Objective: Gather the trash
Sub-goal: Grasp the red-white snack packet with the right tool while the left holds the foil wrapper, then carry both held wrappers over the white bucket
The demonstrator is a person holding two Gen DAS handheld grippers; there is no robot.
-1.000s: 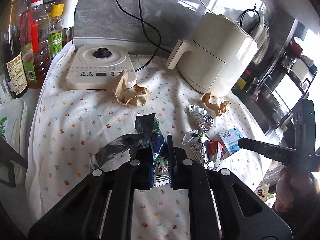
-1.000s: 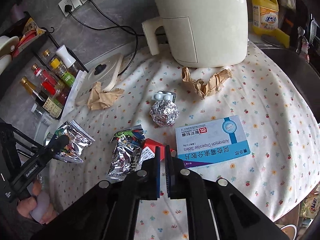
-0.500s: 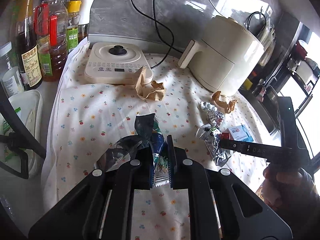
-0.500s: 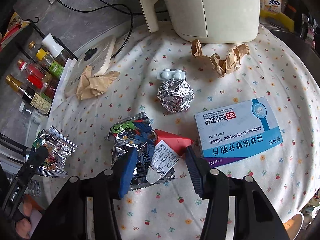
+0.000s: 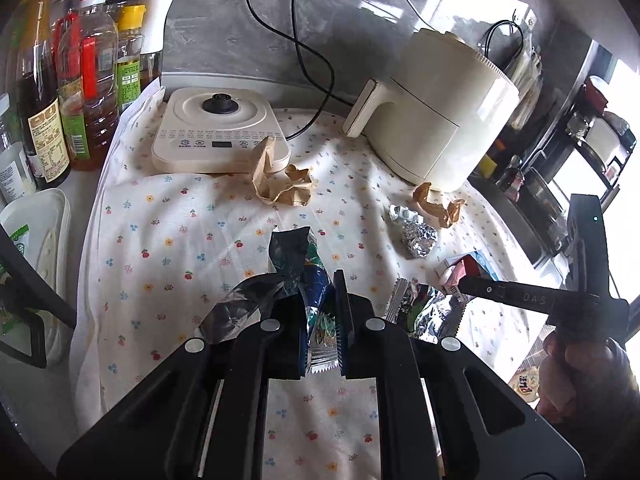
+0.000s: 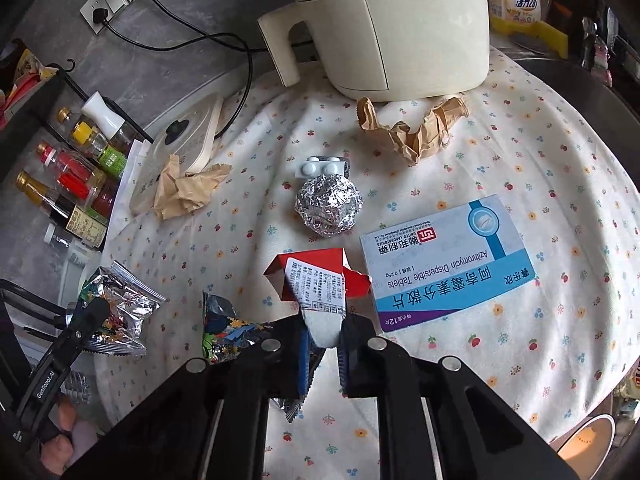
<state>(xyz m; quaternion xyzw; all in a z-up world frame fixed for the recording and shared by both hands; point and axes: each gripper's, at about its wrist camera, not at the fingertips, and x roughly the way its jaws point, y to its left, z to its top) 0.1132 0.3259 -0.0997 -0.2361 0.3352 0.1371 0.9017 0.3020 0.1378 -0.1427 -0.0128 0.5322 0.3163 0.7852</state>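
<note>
Right tool [image 6: 322, 330] pinches red-white wrapper [image 6: 316, 280], beside tablet box [image 6: 448, 260].

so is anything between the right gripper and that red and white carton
No. The right gripper is already shut on the red and white carton, with nothing between pads and carton. A foil wrapper lies just beside it.
</note>
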